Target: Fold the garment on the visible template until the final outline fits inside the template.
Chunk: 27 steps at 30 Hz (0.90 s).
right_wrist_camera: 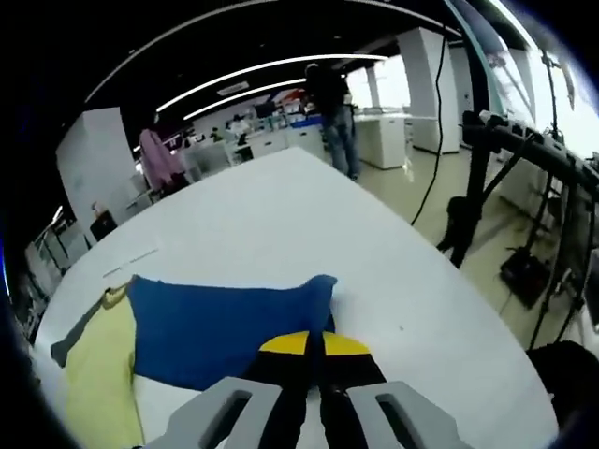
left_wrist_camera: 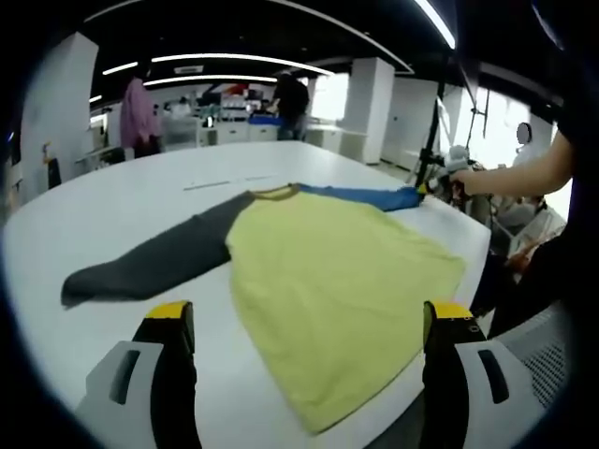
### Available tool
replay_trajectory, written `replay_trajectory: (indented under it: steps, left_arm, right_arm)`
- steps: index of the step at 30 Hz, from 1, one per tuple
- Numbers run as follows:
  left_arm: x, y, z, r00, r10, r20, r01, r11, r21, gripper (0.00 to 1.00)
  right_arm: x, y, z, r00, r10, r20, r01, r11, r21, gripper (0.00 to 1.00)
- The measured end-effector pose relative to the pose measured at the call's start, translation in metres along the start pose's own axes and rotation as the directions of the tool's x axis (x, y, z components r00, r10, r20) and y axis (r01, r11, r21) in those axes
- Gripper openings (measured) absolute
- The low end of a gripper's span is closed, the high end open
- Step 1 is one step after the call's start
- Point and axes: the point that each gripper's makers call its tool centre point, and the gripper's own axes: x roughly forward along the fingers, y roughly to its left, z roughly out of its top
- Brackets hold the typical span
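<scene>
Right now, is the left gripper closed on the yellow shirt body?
No. In the left gripper view the left gripper has its jaws spread wide apart over the yellow shirt body, gripping nothing.

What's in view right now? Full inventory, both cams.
shirt: 1, yellow body, spread flat on the table
grey sleeve: 1, dark grey, stretched out flat across the table
blue sleeve: 1, blue, lying flat, its edge pinched by the right gripper
table: 1, white, under the shirt
people: 2 in the background, one in pink, one in dark clothes
stands: several, black, on the floor beside the table
left gripper: 1, grey with yellow tips, open above the shirt hem
right gripper: 1, grey with yellow tips, shut on the blue sleeve
</scene>
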Motion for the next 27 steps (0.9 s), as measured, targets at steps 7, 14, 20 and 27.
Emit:
replay_trajectory:
  steps: [7, 14, 20, 27]
  left_arm:
    - [0.0, -0.001, 0.001, 1.0, -0.007, 0.004, 0.006, 1.0, 0.007, 0.99]
    - [0.0, 0.0, 0.002, 1.0, -0.006, 0.01, 0.006, 1.0, 0.011, 0.99]
    - [-0.001, 0.002, 0.003, 1.0, 0.005, 0.014, -0.005, 1.0, 0.017, 0.99]
    - [-0.001, 0.001, 0.002, 1.0, 0.001, 0.015, -0.001, 1.0, 0.017, 0.99]
  right_arm:
    - [-0.002, 0.02, 0.018, 0.997, 0.065, 0.041, -0.065, 0.998, 0.005, 0.0]
    - [-0.003, 0.039, 0.027, 0.992, 0.114, 0.055, -0.114, 0.993, -0.011, 0.0]
    - [0.001, 0.054, 0.034, 0.982, 0.171, 0.076, -0.17, 0.985, -0.025, 0.0]
    - [0.006, 0.08, 0.037, 0.967, 0.242, 0.083, -0.238, 0.97, -0.054, 0.0]
